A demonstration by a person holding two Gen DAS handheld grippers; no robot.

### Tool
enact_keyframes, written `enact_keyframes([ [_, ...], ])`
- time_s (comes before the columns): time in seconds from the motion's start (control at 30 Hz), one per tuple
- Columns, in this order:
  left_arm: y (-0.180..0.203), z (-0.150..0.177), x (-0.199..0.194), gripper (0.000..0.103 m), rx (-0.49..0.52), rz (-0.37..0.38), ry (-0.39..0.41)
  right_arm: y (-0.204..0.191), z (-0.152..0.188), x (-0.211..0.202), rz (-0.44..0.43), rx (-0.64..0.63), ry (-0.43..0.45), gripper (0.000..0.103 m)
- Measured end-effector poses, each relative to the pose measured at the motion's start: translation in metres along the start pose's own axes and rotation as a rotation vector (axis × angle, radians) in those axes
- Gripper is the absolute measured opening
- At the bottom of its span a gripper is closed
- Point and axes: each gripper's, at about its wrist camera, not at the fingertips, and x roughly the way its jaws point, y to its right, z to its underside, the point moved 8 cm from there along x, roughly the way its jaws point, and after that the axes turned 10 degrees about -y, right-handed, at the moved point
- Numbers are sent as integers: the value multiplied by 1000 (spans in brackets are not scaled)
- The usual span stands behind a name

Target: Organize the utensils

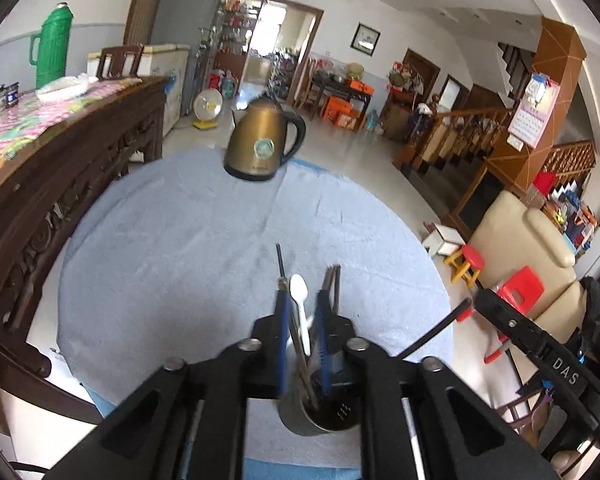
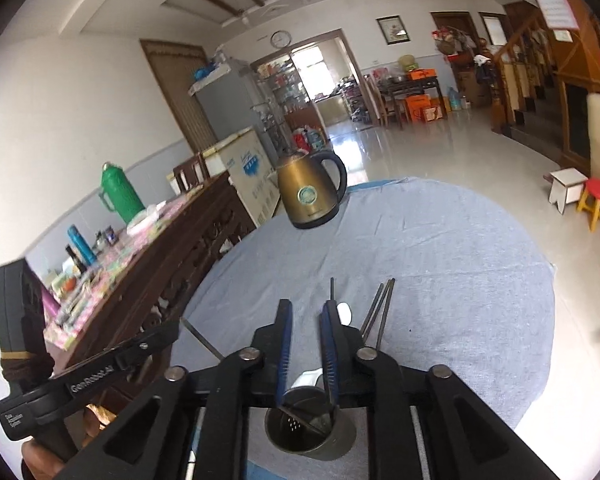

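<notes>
A metal utensil holder (image 1: 320,416) (image 2: 312,432) stands on the blue cloth right under both grippers. From it rise a white plastic spoon (image 1: 299,292) (image 2: 344,312), a pair of dark chopsticks (image 1: 334,280) (image 2: 380,308) and a thin dark rod (image 1: 279,258) (image 2: 332,288). My left gripper (image 1: 302,312) is open, with the spoon standing in the gap clear of both pads. My right gripper (image 2: 306,320) is open above the holder with nothing between its pads; the spoon and chopsticks stand just right of it. Each gripper shows at the edge of the other's view.
A bronze electric kettle (image 1: 262,144) (image 2: 312,192) stands at the far edge of the round blue-clothed table (image 1: 172,240) (image 2: 440,260). A carved wooden sideboard (image 1: 60,184) with a green thermos (image 1: 52,44) runs along the left. Small stools (image 2: 598,200) stand on the floor to the right.
</notes>
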Motion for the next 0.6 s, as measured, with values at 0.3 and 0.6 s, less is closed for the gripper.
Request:
enact_keyframes([
  [0.3,-49,-12,-19,28,-94,-76,74,49,-12,-17,30,180,92,27],
  [0.6,-96,-4,8,28,-189,-134,4,111,-6,-12,78,348,74,27],
])
